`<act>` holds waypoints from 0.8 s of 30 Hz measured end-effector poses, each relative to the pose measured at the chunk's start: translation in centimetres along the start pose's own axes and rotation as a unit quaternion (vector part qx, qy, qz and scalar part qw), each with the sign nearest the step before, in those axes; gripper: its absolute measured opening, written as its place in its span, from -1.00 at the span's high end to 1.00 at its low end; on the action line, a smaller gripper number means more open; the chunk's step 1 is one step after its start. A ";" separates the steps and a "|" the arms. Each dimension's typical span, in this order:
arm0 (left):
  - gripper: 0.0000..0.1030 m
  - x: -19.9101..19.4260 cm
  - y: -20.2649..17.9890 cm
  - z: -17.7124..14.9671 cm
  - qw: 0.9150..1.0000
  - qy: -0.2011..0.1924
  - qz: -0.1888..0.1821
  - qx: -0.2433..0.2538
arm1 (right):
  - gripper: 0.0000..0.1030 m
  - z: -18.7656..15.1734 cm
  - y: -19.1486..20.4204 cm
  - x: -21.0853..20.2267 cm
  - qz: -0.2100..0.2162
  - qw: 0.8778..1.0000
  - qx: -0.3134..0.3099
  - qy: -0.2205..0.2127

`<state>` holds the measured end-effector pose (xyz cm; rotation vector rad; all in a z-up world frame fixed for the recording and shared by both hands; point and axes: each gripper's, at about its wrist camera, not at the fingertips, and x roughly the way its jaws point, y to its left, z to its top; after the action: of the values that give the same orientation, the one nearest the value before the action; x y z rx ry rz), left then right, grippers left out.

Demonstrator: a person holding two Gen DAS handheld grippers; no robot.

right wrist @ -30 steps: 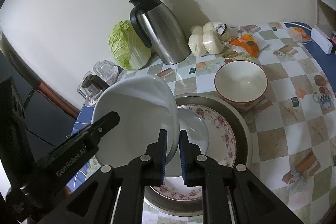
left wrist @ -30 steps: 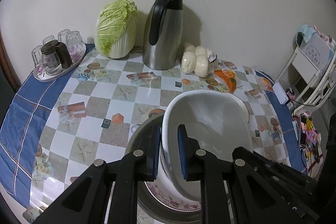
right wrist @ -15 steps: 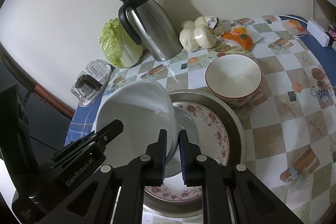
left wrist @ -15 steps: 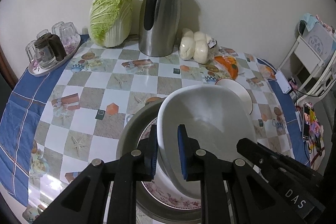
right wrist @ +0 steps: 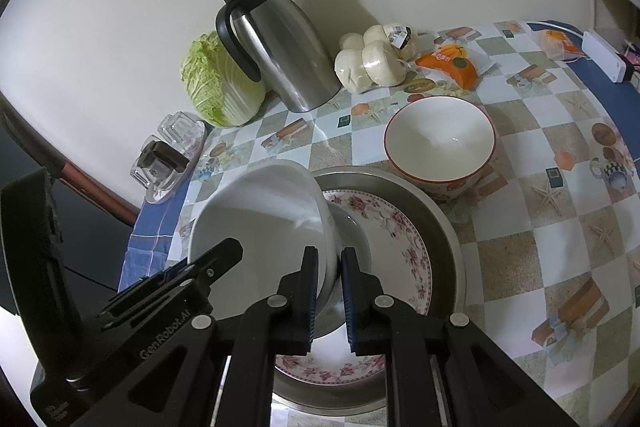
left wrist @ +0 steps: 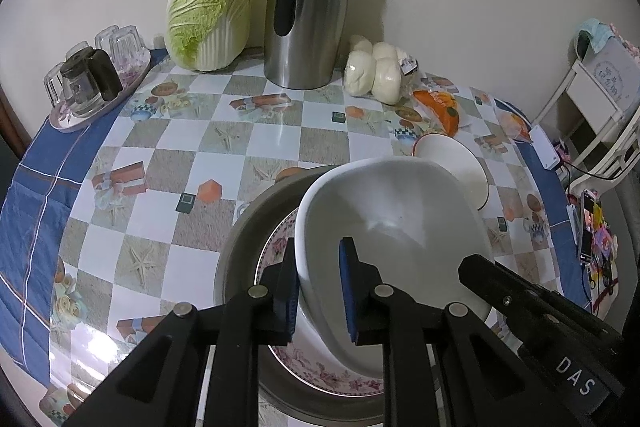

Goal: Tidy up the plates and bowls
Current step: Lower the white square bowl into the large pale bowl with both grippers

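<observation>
White bowl (left wrist: pixel 400 227) has tilted further—both claws, left claw (left wrist: pixel 318 291) and right claw (right wrist: pixel 329 291), grasping its rim—hiding the floral plate (right wrist: pixel 404 247).

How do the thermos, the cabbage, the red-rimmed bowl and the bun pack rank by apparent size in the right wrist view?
1. Thermos, tallest and broadest.
2. Red-rimmed bowl and cabbage: too alike to split, and the thermos hides part of the cabbage while the bowl sits nearer the camera.
3. Bun pack, smallest.

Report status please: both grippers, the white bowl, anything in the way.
Left gripper and right gripper both shut on white bowl rim. Bowl tilted over floral plate in metal basin. Red-rimmed bowl beside basin, apart.
</observation>
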<state>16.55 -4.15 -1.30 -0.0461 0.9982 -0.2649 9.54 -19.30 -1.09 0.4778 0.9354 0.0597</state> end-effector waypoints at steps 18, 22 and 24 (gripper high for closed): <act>0.55 1.8 -0.3 -0.3 1.000 0.025 0.013 0.010 | 0.72 -0.4 -0.9 1.5 -0.010 1.000 0.009 0.019; 0.22 1.7 -0.2 -0.2 0.999 0.030 0.020 0.012 | 0.72 -0.3 -1.0 1.5 -0.008 1.000 0.012 0.021; 0.18 1.3 -0.1 -0.1 0.999 0.025 0.022 0.011 | 0.72 -0.2 -1.0 1.3 -0.009 1.000 0.011 0.018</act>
<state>17.15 -4.58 -2.42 0.0035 1.0446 -0.2376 9.98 -19.76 -2.62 0.4902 0.9767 0.0408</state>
